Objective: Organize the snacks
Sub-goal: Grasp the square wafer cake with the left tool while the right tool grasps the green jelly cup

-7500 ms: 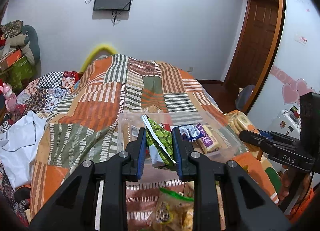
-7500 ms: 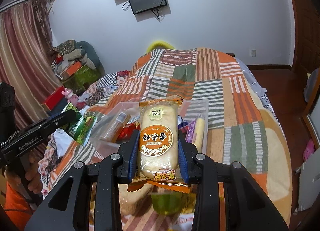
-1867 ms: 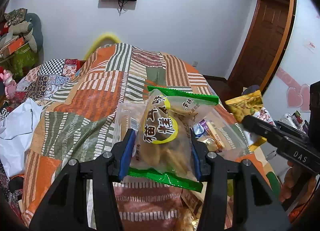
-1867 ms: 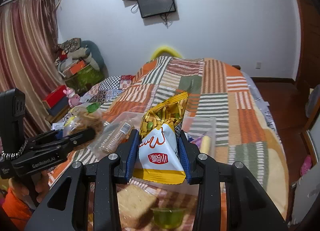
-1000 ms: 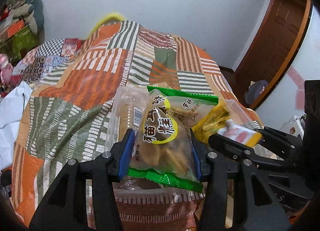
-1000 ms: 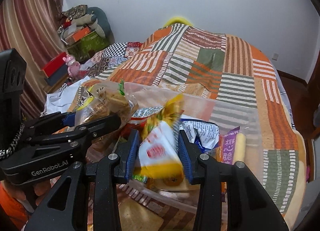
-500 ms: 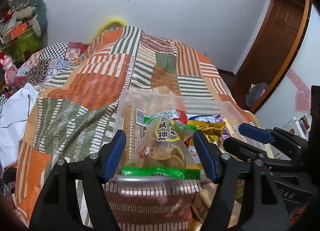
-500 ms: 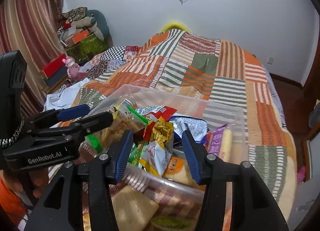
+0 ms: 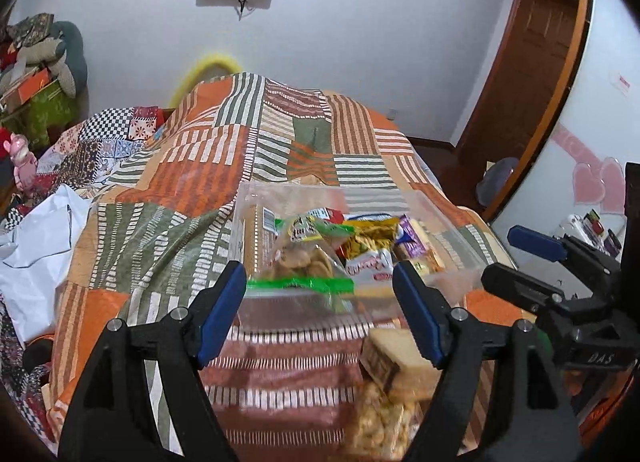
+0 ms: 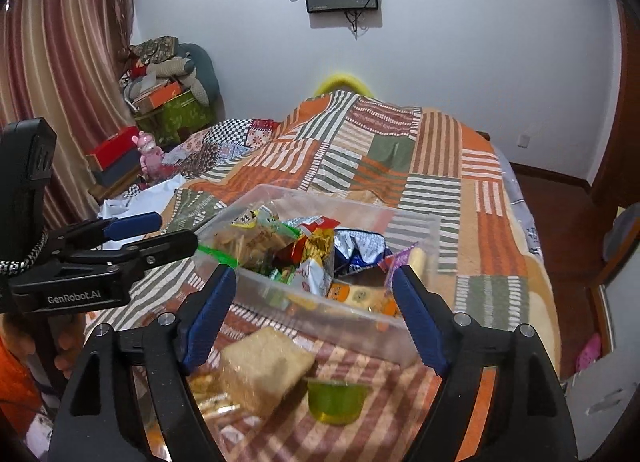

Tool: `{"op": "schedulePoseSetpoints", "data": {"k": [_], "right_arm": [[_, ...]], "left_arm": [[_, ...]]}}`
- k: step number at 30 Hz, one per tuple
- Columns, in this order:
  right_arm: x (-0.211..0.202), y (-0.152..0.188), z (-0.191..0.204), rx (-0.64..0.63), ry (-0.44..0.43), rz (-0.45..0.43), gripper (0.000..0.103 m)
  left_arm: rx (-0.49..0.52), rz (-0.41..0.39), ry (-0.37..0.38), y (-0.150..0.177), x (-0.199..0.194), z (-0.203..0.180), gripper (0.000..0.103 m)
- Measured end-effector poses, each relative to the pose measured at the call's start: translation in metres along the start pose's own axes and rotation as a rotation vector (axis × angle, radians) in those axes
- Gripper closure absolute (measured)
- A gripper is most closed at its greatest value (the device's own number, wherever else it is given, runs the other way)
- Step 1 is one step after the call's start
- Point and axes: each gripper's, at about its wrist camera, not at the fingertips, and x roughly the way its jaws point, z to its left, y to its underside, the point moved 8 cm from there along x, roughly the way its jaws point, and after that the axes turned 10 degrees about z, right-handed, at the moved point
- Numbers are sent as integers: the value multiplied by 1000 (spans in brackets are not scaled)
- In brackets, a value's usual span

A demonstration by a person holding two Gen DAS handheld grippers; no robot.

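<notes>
A clear plastic bin (image 9: 248, 221) (image 10: 352, 314) sits on the patchwork bed, filled with several snack packs. On top lie a green-edged biscuit bag (image 9: 300, 258) (image 10: 248, 242) and a yellow-white chip bag (image 9: 368, 254) (image 10: 316, 262). My left gripper (image 9: 320, 302) is open and empty, just in front of the bin. My right gripper (image 10: 312, 302) is open and empty, over the bin's near wall. Loose on the bed near me lie a wrapped cake slice (image 10: 264, 370) (image 9: 396, 362), a green jelly cup (image 10: 336, 398) and a puffed snack bag (image 9: 380, 422).
The bed's striped quilt (image 10: 400, 165) stretches far behind the bin. White cloth (image 9: 36, 246) lies at the bed's left side. Boxes and a pink toy (image 10: 150, 153) stand by the curtain at left. A wooden door (image 9: 532, 73) is at the right.
Both grippers dropped their bags into the bin, opened wide and have pulled back a little toward me. The biscuit bag and chip bag now rest in the bin.
</notes>
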Motion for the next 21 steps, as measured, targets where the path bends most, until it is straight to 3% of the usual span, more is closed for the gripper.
{"op": "schedulePoseSetpoints", "data": {"k": [14, 21], "right_arm": [[-10, 48, -19, 45, 15, 46, 20], [-4, 76, -39, 111, 2, 98, 20]], "left_arm": [[89, 73, 8, 43, -2, -33, 14], [107, 158, 54, 59, 24, -55, 13]]}}
